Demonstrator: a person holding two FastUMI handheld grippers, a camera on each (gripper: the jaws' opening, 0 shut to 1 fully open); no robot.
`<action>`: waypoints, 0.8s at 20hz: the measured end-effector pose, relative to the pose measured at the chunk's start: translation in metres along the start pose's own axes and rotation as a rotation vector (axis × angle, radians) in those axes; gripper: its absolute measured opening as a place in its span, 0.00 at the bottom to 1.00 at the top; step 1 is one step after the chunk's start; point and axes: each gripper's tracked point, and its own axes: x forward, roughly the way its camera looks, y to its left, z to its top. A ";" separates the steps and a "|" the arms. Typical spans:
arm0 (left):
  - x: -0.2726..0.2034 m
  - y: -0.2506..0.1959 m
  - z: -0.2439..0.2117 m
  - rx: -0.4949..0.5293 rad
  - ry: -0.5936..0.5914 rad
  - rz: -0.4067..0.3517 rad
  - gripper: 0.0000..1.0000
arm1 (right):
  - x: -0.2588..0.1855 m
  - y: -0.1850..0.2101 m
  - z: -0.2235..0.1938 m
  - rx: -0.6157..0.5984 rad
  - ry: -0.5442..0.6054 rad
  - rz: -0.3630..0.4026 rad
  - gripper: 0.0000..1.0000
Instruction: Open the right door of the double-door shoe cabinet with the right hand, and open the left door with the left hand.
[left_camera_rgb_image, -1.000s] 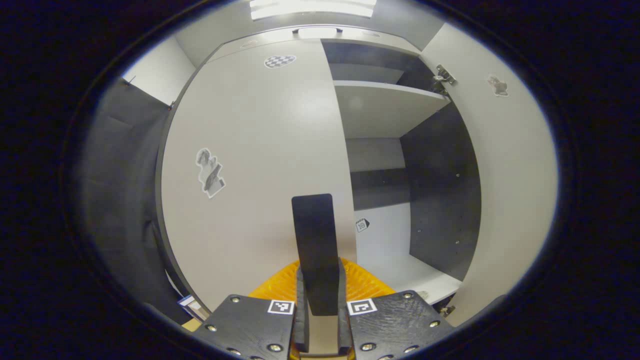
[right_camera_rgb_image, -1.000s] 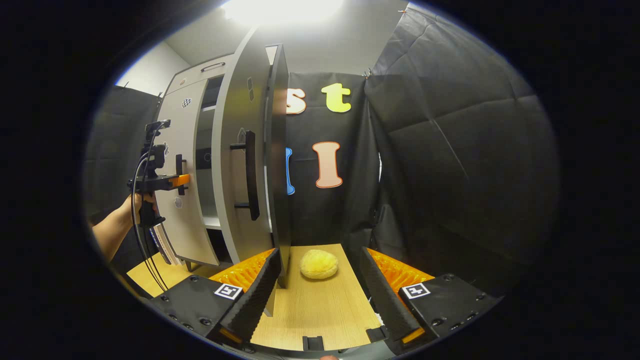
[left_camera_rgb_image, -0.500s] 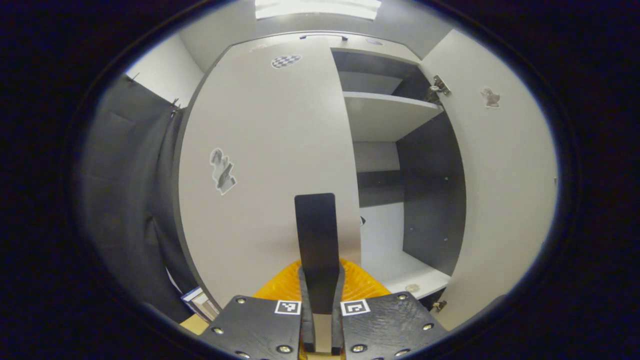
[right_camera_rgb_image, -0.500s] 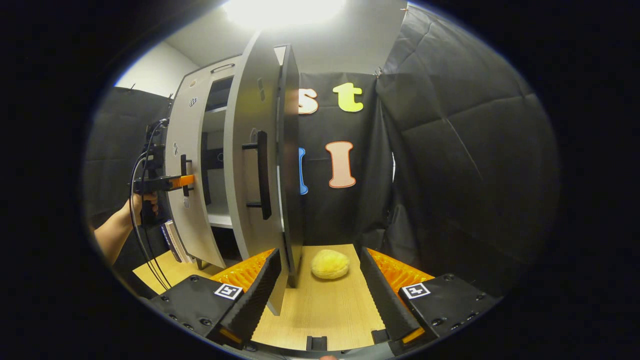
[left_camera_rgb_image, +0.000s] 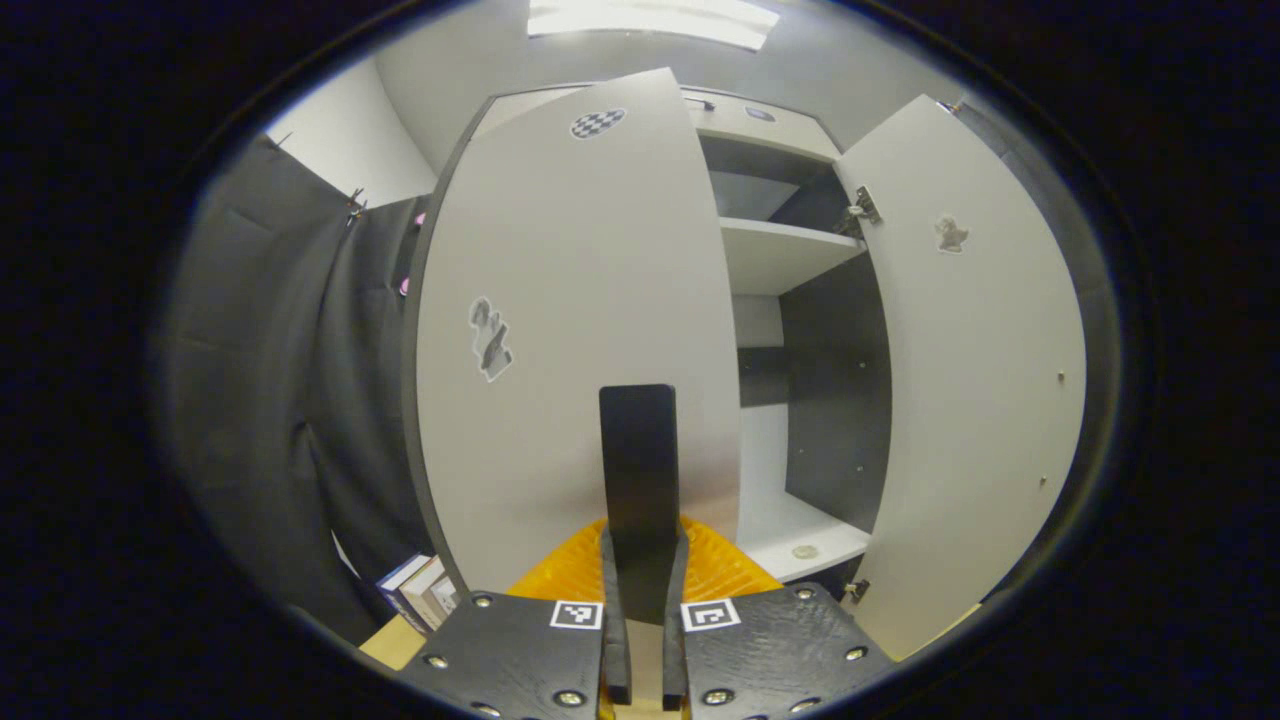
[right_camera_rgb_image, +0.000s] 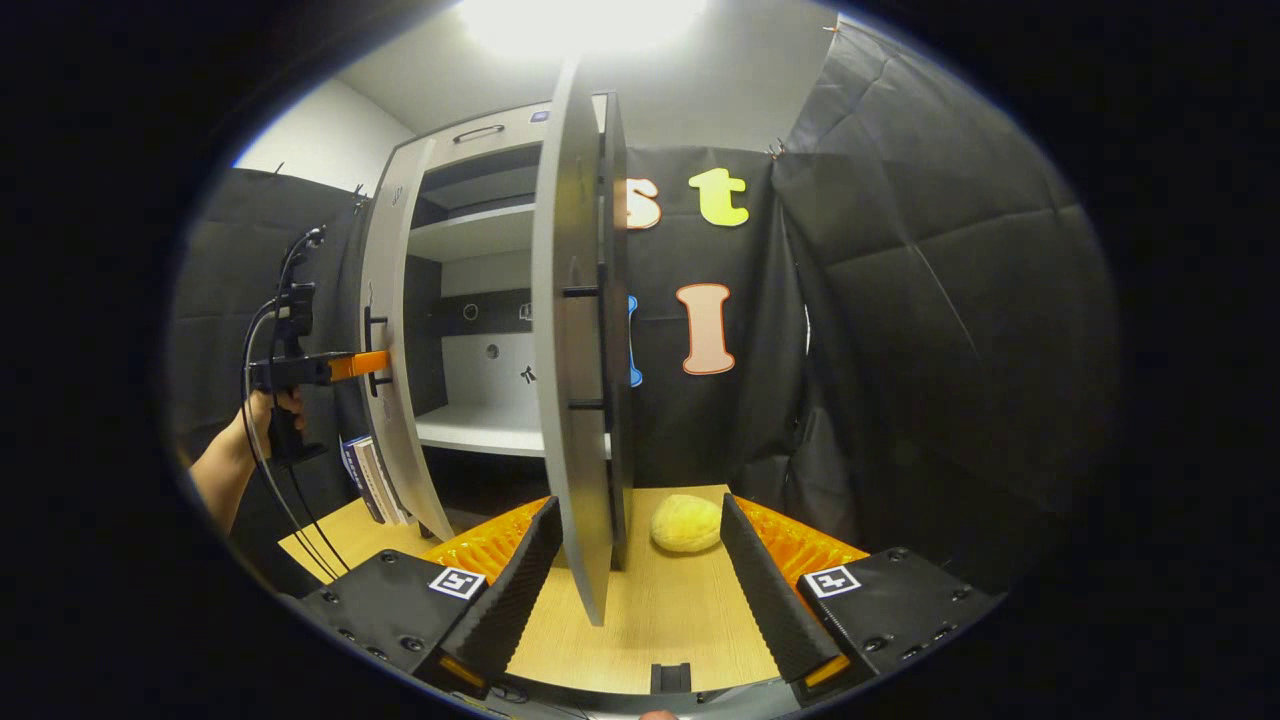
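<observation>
While my left tool (left_camera_rgb_image: 640, 610) grips the black handle (left_camera_rgb_image: 638, 470) of the left door (left_camera_rgb_image: 570, 330), both its fingers press on the handle from each side. That door stands part way open, swung out from the cabinet (left_camera_rgb_image: 770, 260). From the left gripper view I see the door's flat gray front with a checkered sticker (left_camera_rgb_image: 597, 122) near the top and another sticker (left_camera_rgb_image: 490, 338) lower down. Past its edge I see a shelf (left_camera_rgb_image: 780, 250) inside and the inner side of the right door (left_camera_rgb_image: 975, 380), which is wide open, with a hinge (left_camera_rgb_image: 858, 207) at its top. Some books (left_camera_rgb_image: 420, 590) stand low on the left, beside the cabinet.

From the right gripper view I see things the other view hides. My right tool (right_camera_rgb_image: 635, 590) is spread wide and holds nothing. The right door (right_camera_rgb_image: 575, 350) stands edge-on between its fingers, which do not touch it. That door's own handle (right_camera_rgb_image: 600, 350) sticks out on its right side. A yellow sponge (right_camera_rgb_image: 686, 522) lies on the wooden desk (right_camera_rgb_image: 660, 620), just behind the door. Far off on the left, my hand (right_camera_rgb_image: 262, 410) holds the left tool (right_camera_rgb_image: 372, 362) against the left door (right_camera_rgb_image: 385, 370). The same books (right_camera_rgb_image: 368, 478) lean by the cabinet's foot, and black cloth (right_camera_rgb_image: 930, 330) hangs on the right.
</observation>
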 end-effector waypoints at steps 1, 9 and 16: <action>-0.008 0.005 -0.001 -0.003 0.007 -0.006 0.16 | 0.000 0.002 0.000 0.000 0.003 0.004 0.96; -0.061 0.049 0.000 -0.027 0.013 -0.019 0.15 | -0.006 0.018 0.002 -0.011 -0.003 0.025 0.96; -0.092 0.093 -0.003 -0.030 0.017 0.006 0.10 | -0.011 0.032 -0.001 -0.025 0.007 0.057 0.96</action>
